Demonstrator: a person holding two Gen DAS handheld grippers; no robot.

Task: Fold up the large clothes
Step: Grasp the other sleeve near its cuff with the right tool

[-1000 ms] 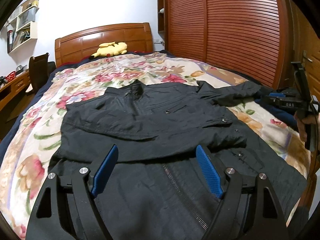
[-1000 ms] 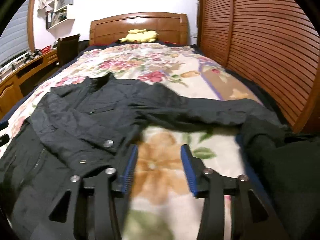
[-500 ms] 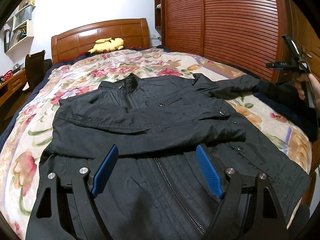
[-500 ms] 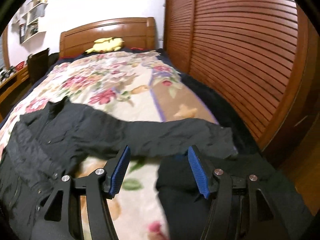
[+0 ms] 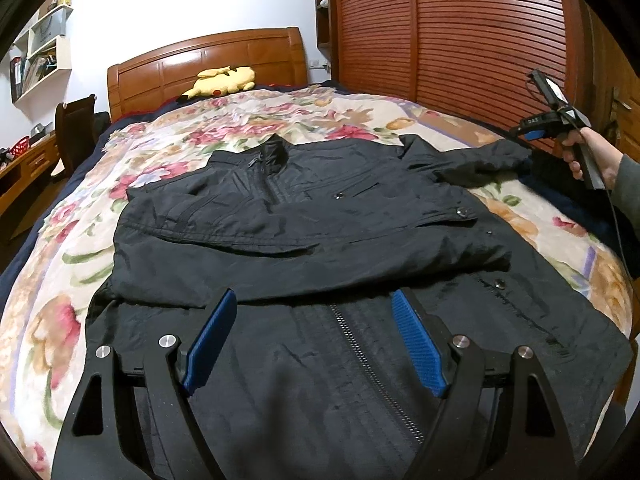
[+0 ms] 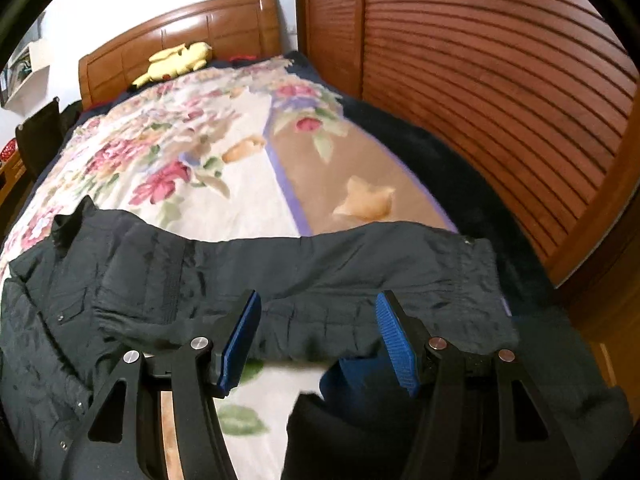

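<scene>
Left gripper (image 5: 312, 338): jaws spread wide, nothing clamped, held over the hem of the black jacket (image 5: 304, 240). Jacket is laid flat across the bed (image 5: 52, 280), collar toward the headboard. Right gripper (image 6: 318, 340): jaws apart, poised above the outstretched sleeve (image 6: 360, 264) near the bed's right edge.

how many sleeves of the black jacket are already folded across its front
1: one sleeve lies folded across the black zip-up jacket; the other sleeve still stretches sideways over the floral bedspread.
</scene>
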